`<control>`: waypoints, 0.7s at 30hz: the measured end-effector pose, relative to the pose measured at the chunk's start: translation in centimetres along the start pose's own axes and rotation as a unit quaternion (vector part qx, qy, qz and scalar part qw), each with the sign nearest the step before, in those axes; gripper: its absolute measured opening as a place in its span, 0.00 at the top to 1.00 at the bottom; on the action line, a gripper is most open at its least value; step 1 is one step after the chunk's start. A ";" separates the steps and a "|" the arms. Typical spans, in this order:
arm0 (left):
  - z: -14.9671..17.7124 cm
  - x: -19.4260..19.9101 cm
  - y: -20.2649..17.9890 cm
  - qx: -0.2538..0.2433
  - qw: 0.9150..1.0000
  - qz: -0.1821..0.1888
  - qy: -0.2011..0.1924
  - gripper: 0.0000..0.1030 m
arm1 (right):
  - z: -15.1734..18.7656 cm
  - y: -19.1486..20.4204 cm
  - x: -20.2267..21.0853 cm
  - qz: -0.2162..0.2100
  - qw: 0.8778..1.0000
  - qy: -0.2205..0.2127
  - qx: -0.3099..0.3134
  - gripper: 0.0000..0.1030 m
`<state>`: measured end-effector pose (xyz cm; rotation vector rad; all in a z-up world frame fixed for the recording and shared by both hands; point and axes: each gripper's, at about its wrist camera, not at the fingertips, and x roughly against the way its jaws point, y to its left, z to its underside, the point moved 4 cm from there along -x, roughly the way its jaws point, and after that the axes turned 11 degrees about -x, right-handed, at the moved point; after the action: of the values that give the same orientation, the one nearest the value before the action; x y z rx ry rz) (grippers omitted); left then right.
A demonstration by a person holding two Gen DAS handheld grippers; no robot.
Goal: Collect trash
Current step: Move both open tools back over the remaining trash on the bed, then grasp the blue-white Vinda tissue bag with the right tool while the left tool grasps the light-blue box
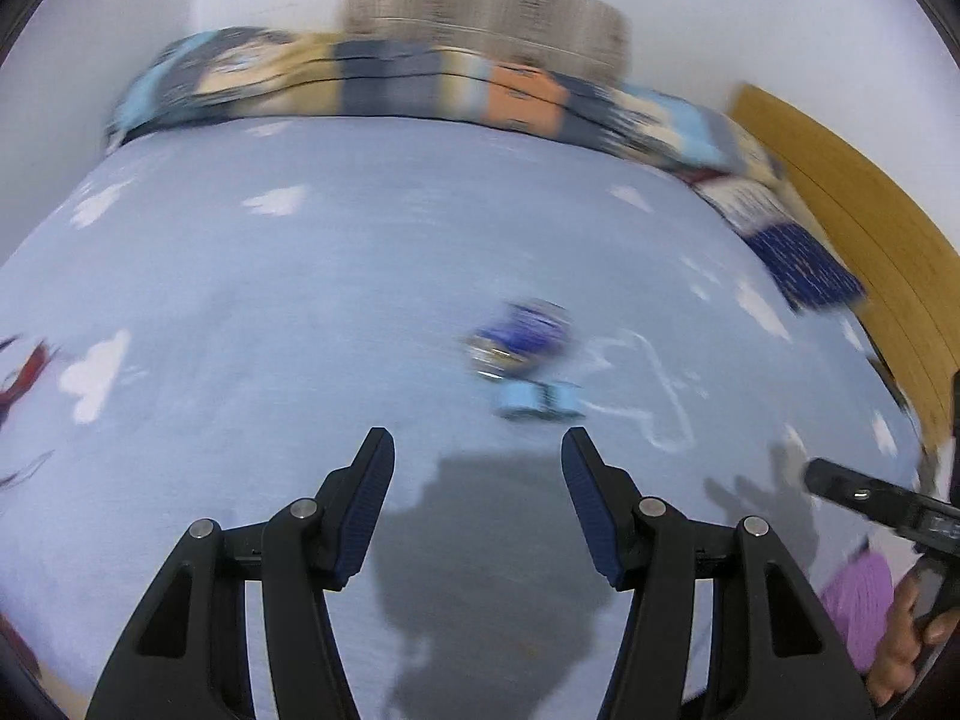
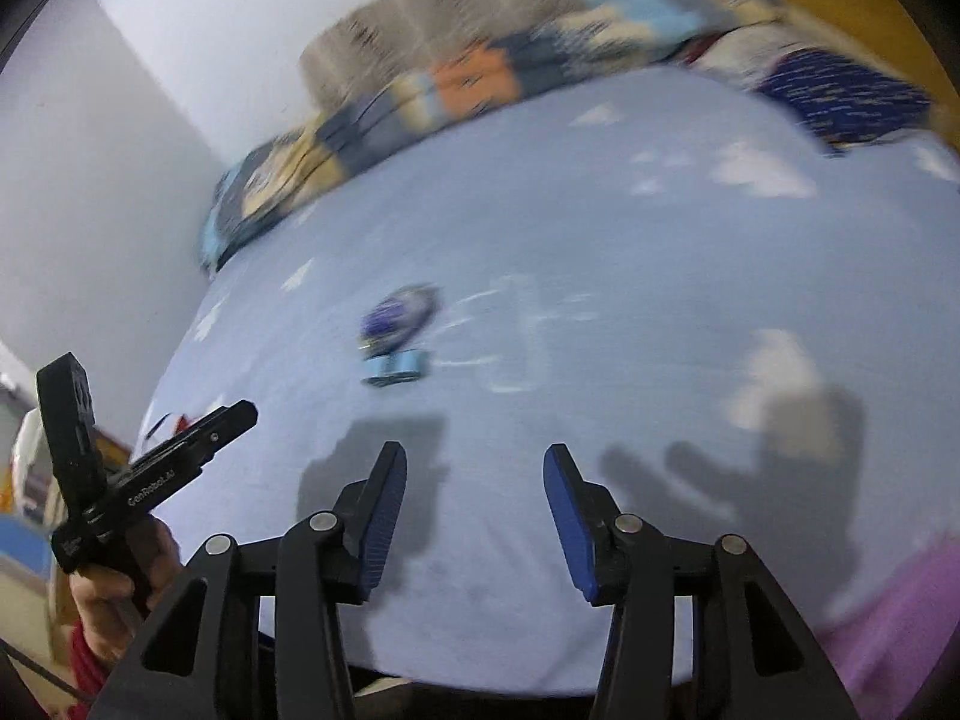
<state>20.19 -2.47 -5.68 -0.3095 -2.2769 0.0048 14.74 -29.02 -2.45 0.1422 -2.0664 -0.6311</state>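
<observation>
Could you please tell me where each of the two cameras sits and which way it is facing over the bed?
Left wrist: on the left gripper, angled down over the light blue cloud-print bedsheet; the right gripper and its hand show at right.
Right wrist: on the right gripper, same downward aim; the left gripper and its hand show at left.
Shared: the blurred dark blue crumpled wrapper, the patchwork quilt and wall.

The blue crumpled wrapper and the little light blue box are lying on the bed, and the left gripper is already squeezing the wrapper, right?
Not quite. The blue wrapper and the light blue box do lie on the bed, but the left gripper is not squeezing anything. The left wrist view shows its jaws open and empty, short of the wrapper.
</observation>
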 end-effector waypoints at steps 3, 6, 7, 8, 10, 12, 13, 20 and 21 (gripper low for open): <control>-0.2 -0.2 2.1 0.030 0.999 -0.017 0.003 0.45 | -1.9 2.7 -5.2 -0.012 0.999 0.037 -0.008 0.51; -0.3 -0.1 4.5 0.063 0.997 -0.034 -0.001 0.45 | -3.9 4.5 -10.0 -0.011 0.998 0.045 -0.029 0.47; -0.2 0.1 5.0 0.070 0.997 -0.037 -0.001 0.45 | -4.6 4.8 -11.6 -0.008 0.998 0.047 -0.041 0.46; -0.2 0.2 5.8 0.082 0.996 -0.039 -0.003 0.45 | -5.2 5.1 -13.4 -0.008 0.997 0.054 -0.057 0.46; -0.3 0.3 6.4 0.095 0.995 -0.038 -0.004 0.45 | -6.2 5.5 -16.4 -0.005 0.995 0.061 -0.080 0.46; 0.0 0.8 6.8 0.100 0.994 -0.042 -0.006 0.45 | -7.1 5.6 -19.3 0.006 0.993 0.066 -0.095 0.46; -0.1 0.8 6.8 0.102 0.994 -0.042 -0.006 0.45 | -7.5 5.6 -20.7 0.005 0.992 0.067 -0.108 0.46; -0.4 0.7 6.7 0.087 0.995 -0.037 -0.004 0.45 | -8.5 6.4 -25.1 0.028 0.991 0.062 -0.114 0.52; -0.3 0.6 6.7 0.086 0.996 -0.037 -0.003 0.45 | -8.6 6.7 -25.2 0.033 0.993 0.061 -0.095 0.53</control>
<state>21.51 4.13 -5.68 -0.1336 -2.2755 0.1627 36.68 -17.96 -14.61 0.0029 -1.8754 -0.7564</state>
